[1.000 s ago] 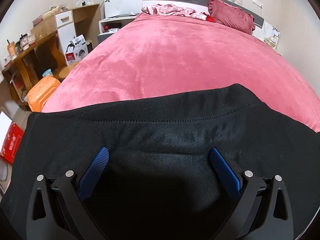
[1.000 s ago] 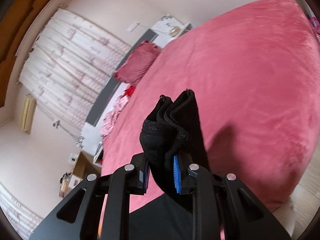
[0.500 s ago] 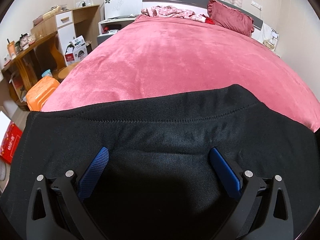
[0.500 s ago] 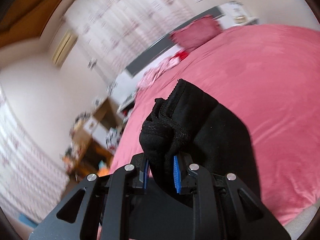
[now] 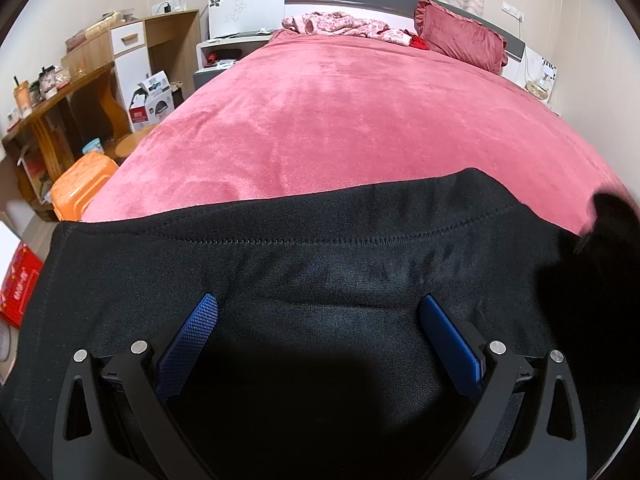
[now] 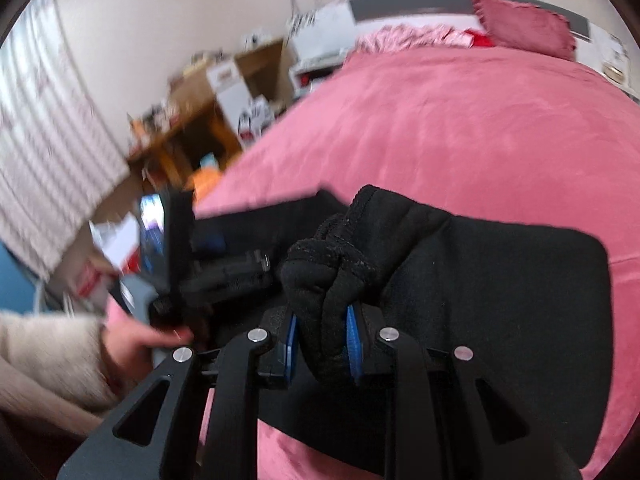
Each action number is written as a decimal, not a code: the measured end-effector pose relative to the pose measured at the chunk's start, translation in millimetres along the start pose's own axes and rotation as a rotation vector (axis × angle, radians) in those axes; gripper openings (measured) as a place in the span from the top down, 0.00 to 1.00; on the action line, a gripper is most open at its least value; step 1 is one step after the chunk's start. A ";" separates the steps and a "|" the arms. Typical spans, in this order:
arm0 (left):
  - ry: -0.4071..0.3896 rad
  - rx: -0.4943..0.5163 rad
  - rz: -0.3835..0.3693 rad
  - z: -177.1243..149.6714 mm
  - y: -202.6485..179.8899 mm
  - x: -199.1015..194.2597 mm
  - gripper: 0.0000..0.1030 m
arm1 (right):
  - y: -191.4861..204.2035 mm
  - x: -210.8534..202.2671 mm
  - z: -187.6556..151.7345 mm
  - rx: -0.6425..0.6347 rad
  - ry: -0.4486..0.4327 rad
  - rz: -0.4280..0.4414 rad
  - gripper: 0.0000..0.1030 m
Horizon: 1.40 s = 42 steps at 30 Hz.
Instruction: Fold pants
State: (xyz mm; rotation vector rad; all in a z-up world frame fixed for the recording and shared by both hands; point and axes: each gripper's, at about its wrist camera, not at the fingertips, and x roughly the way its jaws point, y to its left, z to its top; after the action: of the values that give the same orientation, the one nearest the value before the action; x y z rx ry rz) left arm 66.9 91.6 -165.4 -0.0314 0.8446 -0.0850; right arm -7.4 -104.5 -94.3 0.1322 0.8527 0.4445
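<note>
Black pants (image 5: pixel 320 264) lie across the near edge of a pink bed (image 5: pixel 360 120). My left gripper (image 5: pixel 318 320) is open, its blue pads spread wide just above the flat cloth, holding nothing. My right gripper (image 6: pixel 320 330) is shut on a bunched end of the pants (image 6: pixel 332 264), lifted over the flat black cloth (image 6: pixel 500 300). The lifted bunch enters the left wrist view (image 5: pixel 608 220) at the right edge. The left gripper's body (image 6: pixel 208 264) and the hand holding it show in the right wrist view, left of the bunch.
A dark red pillow (image 5: pixel 460 40) and crumpled pink clothes (image 5: pixel 344 26) lie at the bed's head. A wooden desk (image 5: pixel 60 96), boxes and an orange stool (image 5: pixel 80 184) stand left of the bed. A nightstand (image 5: pixel 540 76) stands at the far right.
My right gripper has swung with the bunched pants end from the bed's right side towards the left, over the flat cloth. The bunch now enters the left wrist view. The left gripper stayed put.
</note>
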 end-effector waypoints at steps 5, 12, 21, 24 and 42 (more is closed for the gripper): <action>0.000 0.000 0.000 0.0 0.0 0.1 0.03 | -1.4 44.8 -29.7 -0.019 0.176 0.005 0.54; 0.028 0.002 -0.009 4.6 -3.4 -3.7 0.03 | -14.7 18.0 -23.2 0.027 0.097 0.088 0.32; 0.144 -0.166 -0.433 15.7 -46.7 -21.3 0.03 | -131.6 -47.8 -17.2 0.356 -0.130 -0.151 0.60; 0.185 -0.129 -0.434 10.1 -66.8 -13.2 0.03 | -164.4 -42.0 -18.3 0.381 -0.122 -0.239 0.62; 0.239 0.025 -0.484 -3.8 -83.3 -8.4 0.84 | -161.1 -2.5 -58.3 0.222 -0.034 -0.371 0.60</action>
State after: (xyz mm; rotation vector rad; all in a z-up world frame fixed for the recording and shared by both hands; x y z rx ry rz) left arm 53.3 9.4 -156.6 -0.2058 1.0606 -0.5629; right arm -0.2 -254.3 -177.1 0.1807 0.8688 -0.0009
